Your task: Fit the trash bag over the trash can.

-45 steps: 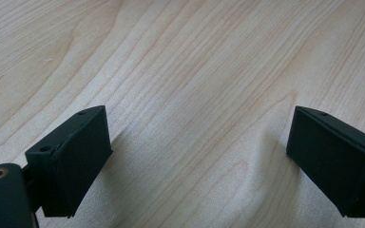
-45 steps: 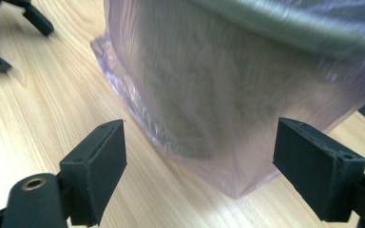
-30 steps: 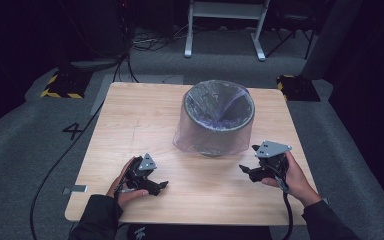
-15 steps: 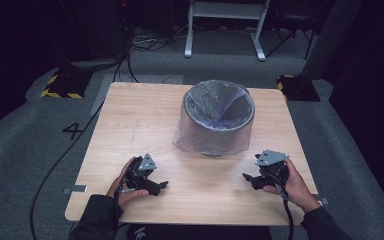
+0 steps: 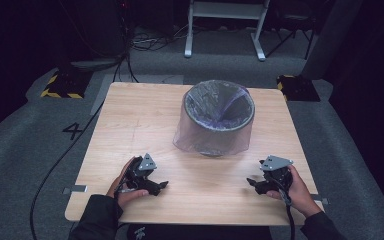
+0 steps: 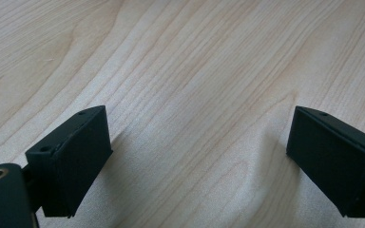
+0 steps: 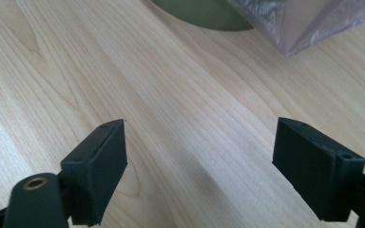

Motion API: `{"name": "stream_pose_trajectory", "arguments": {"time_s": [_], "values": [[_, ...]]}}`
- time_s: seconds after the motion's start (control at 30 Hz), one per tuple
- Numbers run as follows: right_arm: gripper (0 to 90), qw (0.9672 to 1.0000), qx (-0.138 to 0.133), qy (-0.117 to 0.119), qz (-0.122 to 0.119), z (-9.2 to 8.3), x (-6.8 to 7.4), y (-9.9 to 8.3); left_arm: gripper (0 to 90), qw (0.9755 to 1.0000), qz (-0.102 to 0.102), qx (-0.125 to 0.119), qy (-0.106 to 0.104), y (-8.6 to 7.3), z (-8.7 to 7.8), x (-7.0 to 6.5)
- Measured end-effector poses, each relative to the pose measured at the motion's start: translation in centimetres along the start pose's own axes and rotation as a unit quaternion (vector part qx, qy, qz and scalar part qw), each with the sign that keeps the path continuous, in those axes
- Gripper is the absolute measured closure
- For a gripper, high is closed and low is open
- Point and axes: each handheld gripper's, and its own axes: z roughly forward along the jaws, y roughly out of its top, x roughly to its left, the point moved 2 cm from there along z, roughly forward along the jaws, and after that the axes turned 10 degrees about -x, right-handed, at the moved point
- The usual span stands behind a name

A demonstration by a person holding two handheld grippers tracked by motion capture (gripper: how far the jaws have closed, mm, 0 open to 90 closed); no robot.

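Bin (image 5: 214,120): one round bin, upright, standing toward the far middle of the table (image 5: 130,125). We record it as already lined: a thin, pale purple bag (image 5: 200,135) sits inside it, its mouth folded over the rim and its loose skirt hanging down the outside almost to the tabletop. In the right gripper view we see the foot of the bin (image 7: 199,12) and a hanging corner of the bag (image 7: 304,23) at the top edge, well ahead of the jaws.

Progress, as we judge it: the lining looks done. The bag covers the whole rim that we can see, though the skirt hangs slack and crumpled on the near side. What could remain is small: a tidying of that slack, or nothing at all. We cannot tell whether the bag is seated at the bottom of the bin.

Left gripper (image 5: 161,186): held low at the near left of the table, well apart from the bin. Its jaws stand wide apart with bare wood between them (image 6: 199,147); nothing held.

Right gripper (image 5: 251,182): held low at the near right, likewise well apart from the bin. Jaws wide apart over bare wood (image 7: 199,161); nothing held.

Surroundings: grey carpet (image 5: 30,135) around the table, with a painted figure 4 (image 5: 73,131) at the left.
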Motion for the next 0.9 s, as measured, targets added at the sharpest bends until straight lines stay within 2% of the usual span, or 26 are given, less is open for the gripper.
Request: {"name": "stream_pose_trajectory", "arguments": {"time_s": [0.43, 0.9], "values": [[19.0, 0.9993, -0.008, -0.01, 0.036, -0.7, -0.6, -2.3, 7.0, 1.0, 0.0, 0.0, 0.0, 0.0, 0.0, 0.0], [19.1, 0.9961, -0.015, -0.028, 0.082, -1.7, -1.8, -4.9, 7.0, 1.0, 0.0, 0.0, 0.0, 0.0, 0.0, 0.0]]}}
